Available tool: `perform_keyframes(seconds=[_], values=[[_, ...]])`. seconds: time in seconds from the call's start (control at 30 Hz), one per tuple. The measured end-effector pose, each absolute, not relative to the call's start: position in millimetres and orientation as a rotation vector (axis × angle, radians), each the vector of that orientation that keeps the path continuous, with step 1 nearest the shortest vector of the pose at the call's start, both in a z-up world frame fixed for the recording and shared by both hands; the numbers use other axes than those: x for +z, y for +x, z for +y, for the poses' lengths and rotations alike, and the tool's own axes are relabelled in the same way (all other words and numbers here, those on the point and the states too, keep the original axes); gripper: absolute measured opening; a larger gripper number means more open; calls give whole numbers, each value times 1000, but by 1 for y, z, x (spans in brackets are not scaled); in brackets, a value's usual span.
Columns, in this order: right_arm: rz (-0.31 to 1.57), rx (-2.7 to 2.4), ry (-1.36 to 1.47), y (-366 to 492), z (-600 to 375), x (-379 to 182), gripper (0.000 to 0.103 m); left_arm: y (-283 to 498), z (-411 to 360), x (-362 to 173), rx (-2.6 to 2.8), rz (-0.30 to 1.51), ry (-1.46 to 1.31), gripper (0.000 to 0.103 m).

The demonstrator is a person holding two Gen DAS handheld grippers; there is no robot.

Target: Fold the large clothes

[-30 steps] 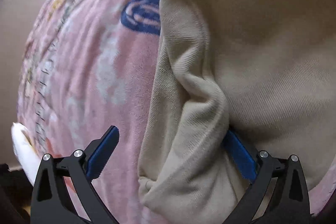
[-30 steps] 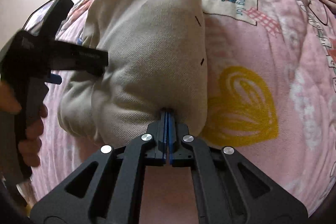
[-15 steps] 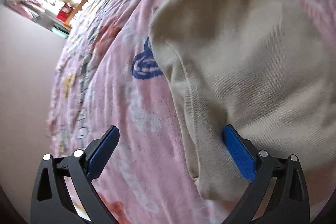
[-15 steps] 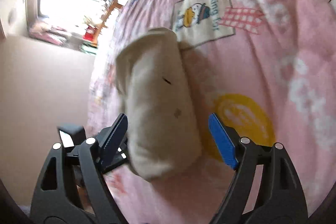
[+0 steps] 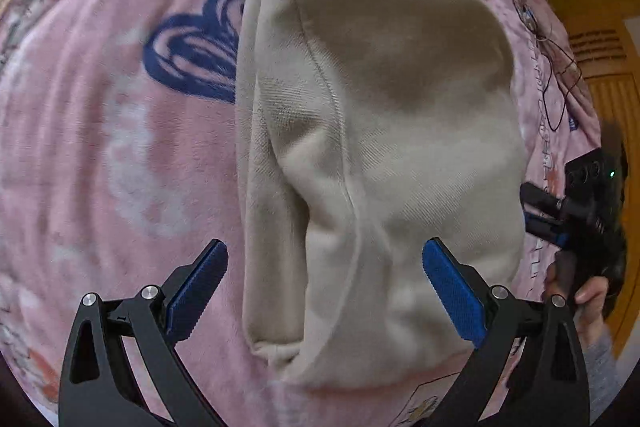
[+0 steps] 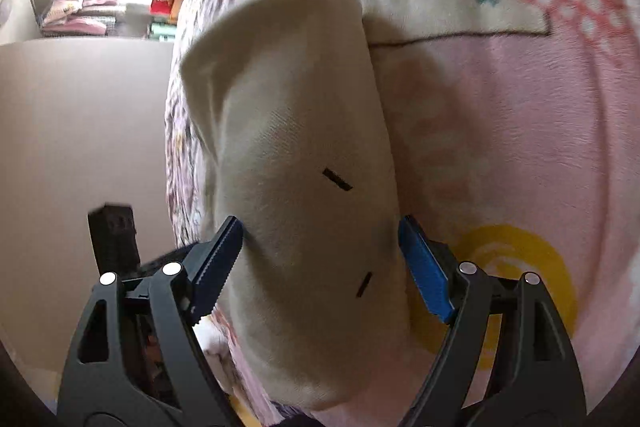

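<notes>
Beige garment (image 5: 380, 131), folded into a thick bundle, lies on the pink printed bedspread (image 5: 100, 155) of a bed. Left hand-held gripper (image 5: 324, 287) hovers over it, jaws spread wide, gripping nothing. Right hand-held gripper (image 6: 320, 267) straddles the bundle's near end, its jaws opening, blue pads (image 6: 424, 271) beside the cloth without pinching it.

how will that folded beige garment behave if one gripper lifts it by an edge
The beige garment is soft knit in loose stacked layers, so it would probably sag and unfold. It looks thick, so likely a bit heavy. It won't roll or slide easily on the fuzzy pink blanket.
</notes>
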State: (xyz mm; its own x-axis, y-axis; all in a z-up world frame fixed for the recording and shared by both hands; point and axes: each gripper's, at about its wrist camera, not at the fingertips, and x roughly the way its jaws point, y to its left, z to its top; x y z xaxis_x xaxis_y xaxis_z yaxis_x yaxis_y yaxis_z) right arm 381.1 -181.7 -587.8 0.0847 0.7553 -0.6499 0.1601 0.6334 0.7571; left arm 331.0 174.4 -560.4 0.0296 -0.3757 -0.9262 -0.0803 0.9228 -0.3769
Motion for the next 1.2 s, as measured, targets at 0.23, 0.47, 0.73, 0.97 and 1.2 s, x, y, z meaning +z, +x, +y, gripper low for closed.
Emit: perform_keyframes(seconds=[0.23, 0.47, 0.73, 0.97, 1.2], values=[[1446, 578, 876, 387, -169, -611, 97, 348, 167, -597, -234, 1569, -392, 96], [1451, 665, 995, 387, -160, -630, 97, 343, 179, -615, -304, 1564, -595, 95], [1458, 709, 1103, 389, -158, -645, 98, 338, 178, -638, -355, 1542, -688, 96], [1383, 693, 1067, 392, -163, -650, 98, 335, 179, -623, -389, 1524, -675, 65], [1329, 654, 1040, 395, -155, -628, 92, 337, 160, -609, -392, 1516, -617, 46]])
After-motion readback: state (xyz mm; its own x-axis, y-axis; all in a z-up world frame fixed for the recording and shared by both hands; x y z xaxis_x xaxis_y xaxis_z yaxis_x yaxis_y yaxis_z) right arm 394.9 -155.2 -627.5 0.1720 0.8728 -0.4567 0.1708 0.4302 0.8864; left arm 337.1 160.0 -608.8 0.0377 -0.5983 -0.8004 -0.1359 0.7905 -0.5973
